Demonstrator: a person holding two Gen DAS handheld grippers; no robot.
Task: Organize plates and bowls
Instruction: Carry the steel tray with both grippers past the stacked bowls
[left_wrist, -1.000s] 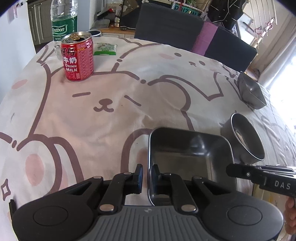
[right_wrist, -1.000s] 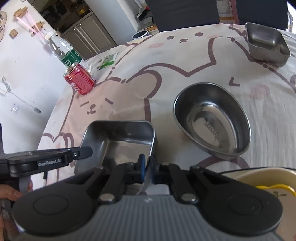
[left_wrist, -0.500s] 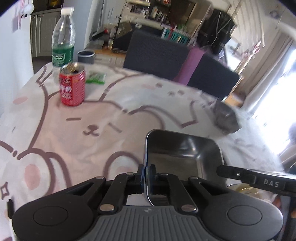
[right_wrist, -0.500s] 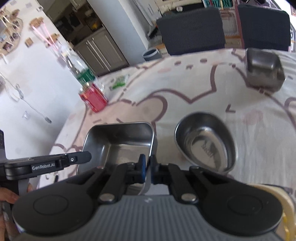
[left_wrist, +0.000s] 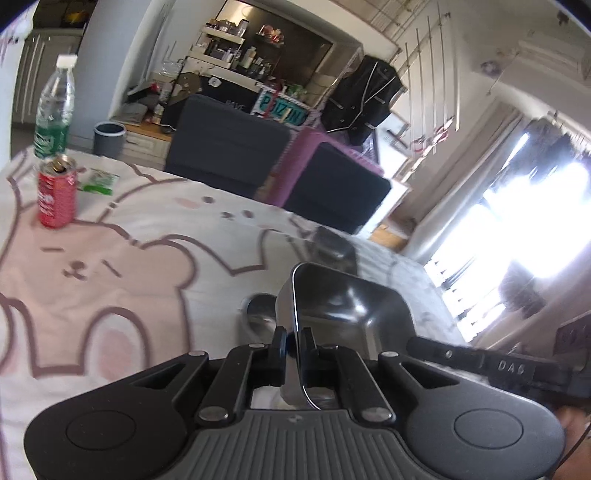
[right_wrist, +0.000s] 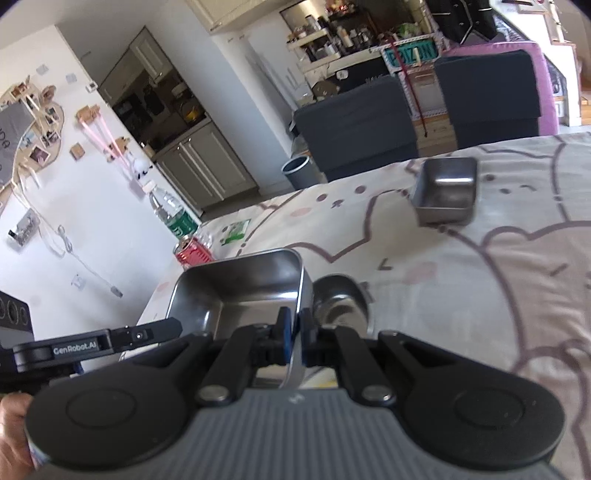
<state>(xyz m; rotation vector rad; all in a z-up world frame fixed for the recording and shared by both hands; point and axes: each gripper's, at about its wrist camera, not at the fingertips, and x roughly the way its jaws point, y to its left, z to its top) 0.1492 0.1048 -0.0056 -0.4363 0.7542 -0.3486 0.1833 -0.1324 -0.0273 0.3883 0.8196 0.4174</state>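
A square steel tray (left_wrist: 347, 310) hangs tilted above a round steel bowl (right_wrist: 340, 299); a smaller tray (right_wrist: 445, 195) sits beyond.

Both wrist views close, angled down over table (left_wrist: 155, 236); share square tray (right_wrist: 240, 284), seemingly.

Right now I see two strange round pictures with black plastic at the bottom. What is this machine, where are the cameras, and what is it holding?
There is no robot: a person holds one hand gripper in each hand, and a wide-angle camera on each looks forward along its two fingers. The left gripper and the right gripper are both shut on opposite rims of the same square steel tray, held above the table. Below, on the bear-print tablecloth, lie a round steel bowl, a smaller square steel dish, a red drink can, a water bottle and a small green packet.
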